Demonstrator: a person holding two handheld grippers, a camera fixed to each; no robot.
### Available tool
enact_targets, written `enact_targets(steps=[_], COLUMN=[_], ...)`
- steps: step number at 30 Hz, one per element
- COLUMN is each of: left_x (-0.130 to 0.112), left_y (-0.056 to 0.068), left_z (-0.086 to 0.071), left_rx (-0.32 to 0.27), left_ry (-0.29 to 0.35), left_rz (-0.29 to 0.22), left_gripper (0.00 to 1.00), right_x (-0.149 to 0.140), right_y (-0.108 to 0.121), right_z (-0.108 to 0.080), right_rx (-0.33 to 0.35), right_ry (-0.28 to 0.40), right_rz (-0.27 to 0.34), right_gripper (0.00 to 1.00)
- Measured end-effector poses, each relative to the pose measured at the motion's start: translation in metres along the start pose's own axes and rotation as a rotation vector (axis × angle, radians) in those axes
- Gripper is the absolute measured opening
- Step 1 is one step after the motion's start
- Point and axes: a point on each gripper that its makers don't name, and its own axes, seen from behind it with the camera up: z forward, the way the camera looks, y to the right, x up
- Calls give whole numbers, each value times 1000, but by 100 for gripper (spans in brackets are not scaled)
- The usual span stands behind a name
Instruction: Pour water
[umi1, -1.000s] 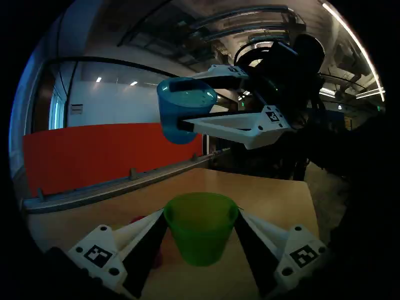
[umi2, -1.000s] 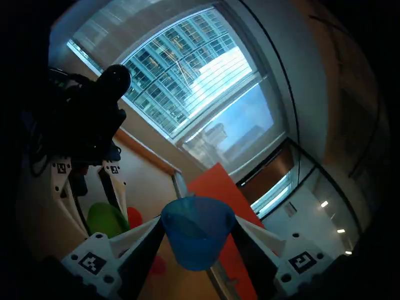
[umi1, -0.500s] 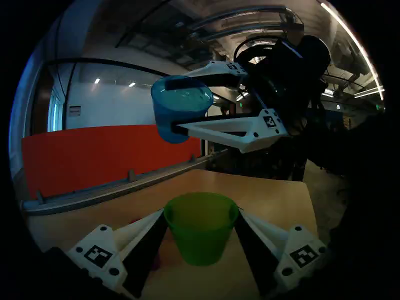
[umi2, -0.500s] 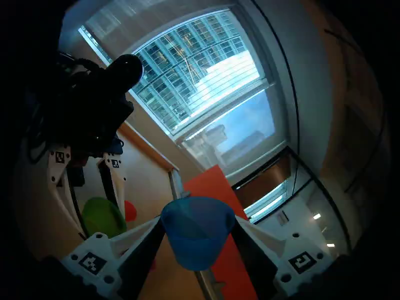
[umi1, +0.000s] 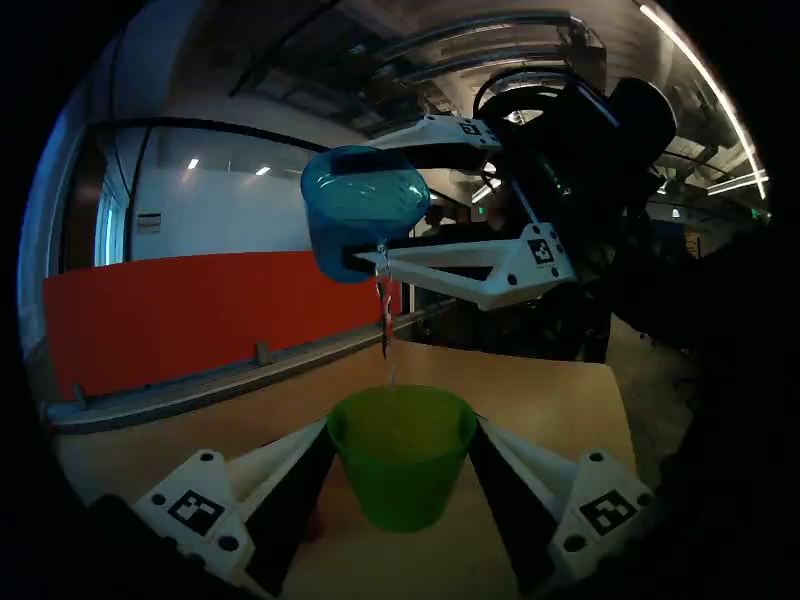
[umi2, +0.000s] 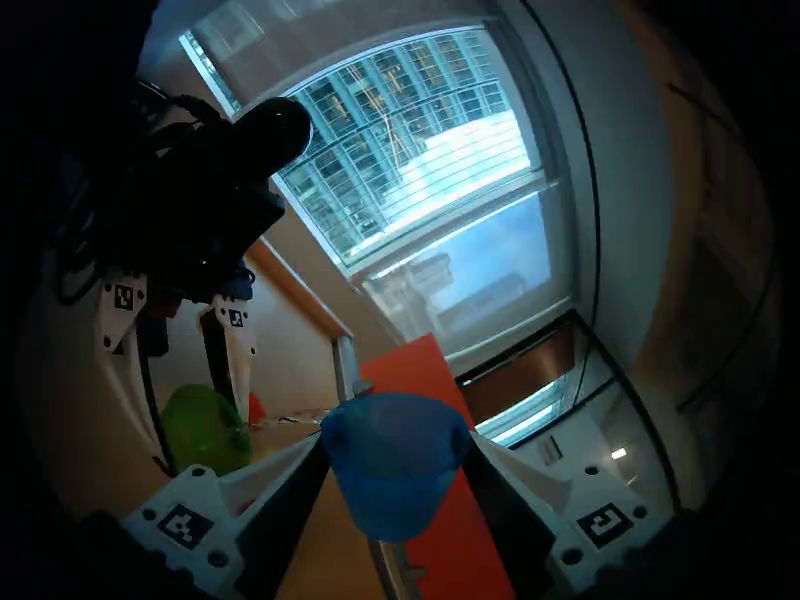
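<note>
Right claw (umi2: 395, 465) tight on blue cup (umi1: 350, 205), water (umi1: 383, 310) newly falling (left claw (umi1: 402, 450) gripping green cup (umi1: 402, 480))

Items I count apart from the work, each placed from the table:

1. Table (umi1: 540, 400): light wood top, my landmark.
2. Metal rail (umi1: 250, 365): runs along the table's far edge and carries small upright brackets.
3. Orange panel (umi1: 200, 310): stands just behind the rail, beyond the table.
4. White wall (umi1: 230, 210): above the panel, dark-framed, with small lights showing. It has a pale plaque (umi1: 152, 220) that I cannot make out.
5. Ceiling pipes (umi1: 480, 50): high over the table.
6. Strip light (umi1: 700, 80): long and bright, overhead.
7. Gridded window (umi2: 430, 170): beyond the table, with a building and blue sky outside.
8. Small red thing (umi2: 256, 407): on the table, too dim for me to identify.
</note>
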Motion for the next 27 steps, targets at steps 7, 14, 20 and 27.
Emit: enact_targets(steps=[7, 14, 20, 27], left_x=[-1, -1, -2, -2], left_y=[1, 3, 2, 1], left_z=[0, 0, 0, -1], left_rx=[-2, -5, -6, -2], left_ry=[-4, -3, -4, -6], left_rz=[5, 9, 12, 19], left_gripper=[87, 87, 87, 87], right_x=[-1, -2, -2, 0], right_y=[3, 5, 7, 10], right_z=[-1, -2, -3, -1], right_rx=[-10, -18, -22, -28], right_ry=[-1, -1, 1, 4], right_rz=[-23, -45, -58, -74], right_gripper=[90, 90, 90, 91])
